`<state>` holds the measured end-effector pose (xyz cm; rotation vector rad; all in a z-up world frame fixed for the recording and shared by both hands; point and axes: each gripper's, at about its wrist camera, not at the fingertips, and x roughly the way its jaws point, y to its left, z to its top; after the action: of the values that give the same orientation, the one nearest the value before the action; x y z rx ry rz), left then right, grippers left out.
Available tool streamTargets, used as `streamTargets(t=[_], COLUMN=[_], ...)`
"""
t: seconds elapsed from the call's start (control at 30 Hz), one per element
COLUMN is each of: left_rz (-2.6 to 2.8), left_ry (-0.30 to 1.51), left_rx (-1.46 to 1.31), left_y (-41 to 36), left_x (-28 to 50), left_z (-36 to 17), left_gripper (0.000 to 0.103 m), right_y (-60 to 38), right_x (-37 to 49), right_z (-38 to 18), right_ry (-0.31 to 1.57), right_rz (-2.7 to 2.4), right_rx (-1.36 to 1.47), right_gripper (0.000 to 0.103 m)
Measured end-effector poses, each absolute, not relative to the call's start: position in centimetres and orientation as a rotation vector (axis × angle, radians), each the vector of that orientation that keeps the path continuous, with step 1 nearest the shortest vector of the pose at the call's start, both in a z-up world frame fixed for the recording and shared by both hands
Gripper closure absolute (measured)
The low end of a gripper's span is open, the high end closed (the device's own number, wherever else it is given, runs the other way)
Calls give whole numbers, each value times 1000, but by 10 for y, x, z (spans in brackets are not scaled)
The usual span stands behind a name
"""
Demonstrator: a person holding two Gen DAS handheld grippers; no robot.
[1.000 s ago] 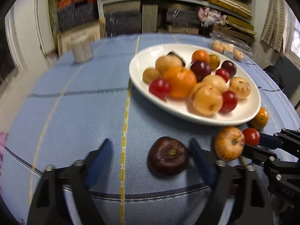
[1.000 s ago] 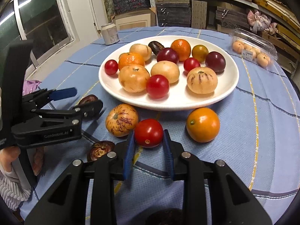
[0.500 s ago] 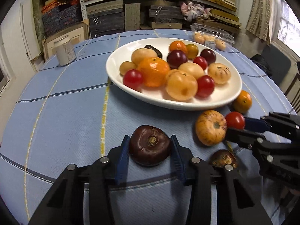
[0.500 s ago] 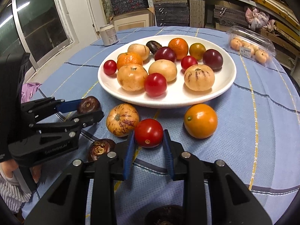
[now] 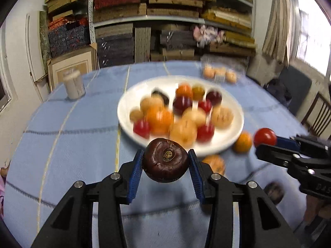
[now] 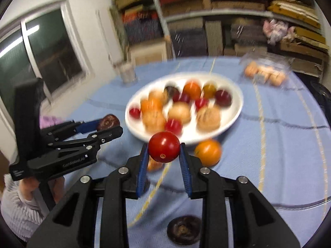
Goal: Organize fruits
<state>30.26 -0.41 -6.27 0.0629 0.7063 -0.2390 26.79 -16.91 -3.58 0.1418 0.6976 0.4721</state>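
1. Left wrist view: the left hand-held gripper (image 5: 165,163) was clamped on a dark brown fruit (image 5: 165,161), its blue pads (image 5: 136,173) pressing both sides. The fruit hung clear above the blue-clothed bench (image 5: 72,155).
2. Behind it, blurred, a white plate (image 5: 233,132) held a heap of fruits: orange, red, dark and pale ones.
3. On the cloth just off the plate's near right rim lay an orange (image 5: 242,142); another orange-toned fruit (image 5: 215,163) showed partly behind the right finger. A dark fruit (image 5: 274,192) lay blurred lower right.
4. At the right edge the right hand-held gripper (image 5: 266,142) held a tomato (image 5: 264,137) at its tips.
5. A pale can (image 5: 74,86) stood far left on the bench; a clear box of pale fruits (image 5: 220,74) stood beyond the plate.
6. Right wrist view: the right hand-held gripper (image 6: 164,155) was closed on the tomato (image 6: 164,149), raised off the cloth in front of the plate (image 6: 231,122).
7. The orange (image 6: 208,152) lay just beside the right finger, near the plate's rim. A dark fruit (image 6: 184,229) lay on the cloth below, between the gripper's arms.
8. At left, the left hand-held gripper (image 6: 109,126) gripped the brown fruit (image 6: 108,122), a hand (image 6: 31,188) in a pale sleeve below it.
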Motion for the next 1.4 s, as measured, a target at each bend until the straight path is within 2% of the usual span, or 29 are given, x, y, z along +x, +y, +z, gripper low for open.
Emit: streamTargets(t=[0.23,0.5,0.53,0.57,0.63,0.67,0.73,0.8,0.87,0.97,1.13,1.4], left_rz=[-234,-236,-237,-237,-245,-249,-247,-248,-250,-252,-242,-317], left_ry=[725,838,850,854,839,826,795,762,732,714,729,693], left_rx=[35,27,23,16,-14,-31,-60,-107,-163,-200,-106,124], left_y=[-31,-54,-55,-54,-50,-45,-34,-17,2,23,17,-28], left_x=[376,441,443,444,439,434,423,404,378,333,278,248], left_z=[-26,-57,-61,-63,-60,-55,-44,-30,-23,-33,-73,-85], left_gripper=[59,59,59,58,45,37,35,31,25,20,20,20], right_y=[-163,-138,-140,-142,-149,-153,-163,-180,-200,-227,-261,-295], right_x=[317,355,357,359,357,354,346,329,309,286,265,264], right_z=[-16,-46,-48,-51,-49,-45,-34,-20,-13,-23,-48,-72], right_ry=[705,745,747,755,728,707,676,614,558,535,596,638], right_rz=[421,400,393,403,401,397,398,400,389,358,272,194], right_rx=[65,-25,-16,4,29,34,63,133,213,339,485,639], right_gripper=[74,74,71,55,36,36,36,30,9,7,7,5])
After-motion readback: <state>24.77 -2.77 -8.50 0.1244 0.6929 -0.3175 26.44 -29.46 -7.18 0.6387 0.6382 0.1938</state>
